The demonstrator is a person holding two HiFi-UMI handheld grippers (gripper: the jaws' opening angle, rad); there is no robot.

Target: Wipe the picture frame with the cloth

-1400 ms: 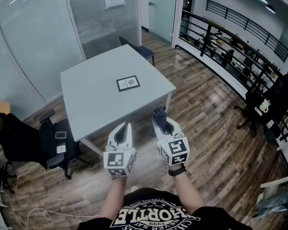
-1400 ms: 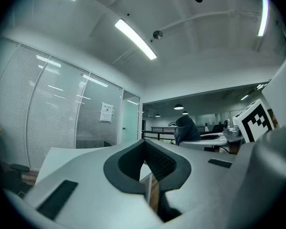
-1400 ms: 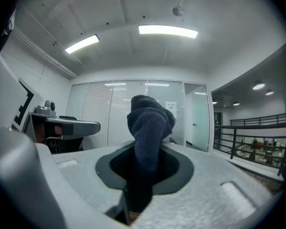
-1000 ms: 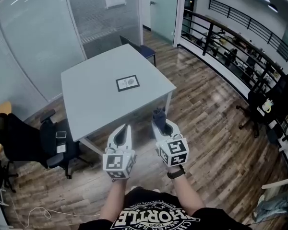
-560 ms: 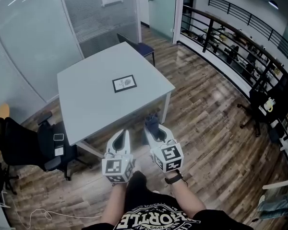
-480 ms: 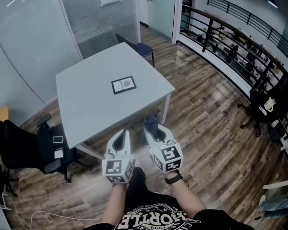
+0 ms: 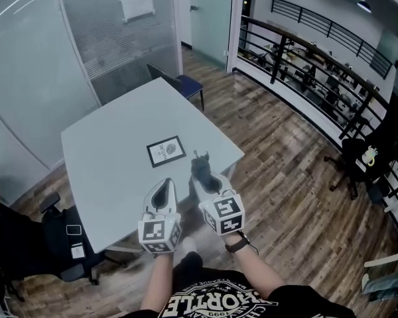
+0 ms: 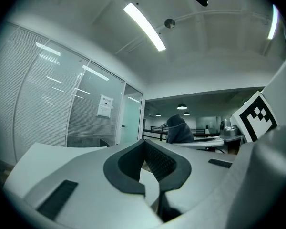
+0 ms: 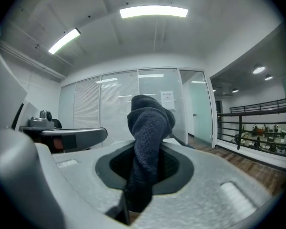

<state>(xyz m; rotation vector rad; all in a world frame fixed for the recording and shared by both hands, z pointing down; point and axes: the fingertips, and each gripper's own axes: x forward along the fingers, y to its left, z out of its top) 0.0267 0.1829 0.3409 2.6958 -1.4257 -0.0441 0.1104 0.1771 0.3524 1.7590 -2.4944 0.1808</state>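
Observation:
The picture frame (image 7: pixel 166 151), black-edged with a white print, lies flat near the middle of the light grey table (image 7: pixel 99 151). My right gripper (image 7: pixel 200 172) is shut on a dark blue-grey cloth (image 7: pixel 199 164), whose bunched end sticks up past the jaw tips over the table's near edge, just right of the frame. In the right gripper view the cloth (image 9: pixel 148 128) stands between the jaws of the right gripper (image 9: pixel 144 178). My left gripper (image 7: pixel 162 194) is shut and holds nothing, level with the table's front edge. In its own view the left gripper (image 8: pixel 148 168) shows pads pressed together.
A blue chair (image 7: pixel 180 82) stands at the table's far corner. A black office chair (image 7: pixel 33 247) sits at the left, near the table. Glass partition walls (image 7: pixel 46 58) run behind. A black railing (image 7: pixel 305 68) and another dark chair (image 7: pixel 358 158) are off to the right on the wooden floor (image 7: pixel 285 197).
The view has closed in on the table: table and frame are larger and nearer. Both grippers now reach the table's near edge. The right one still holds the cloth.

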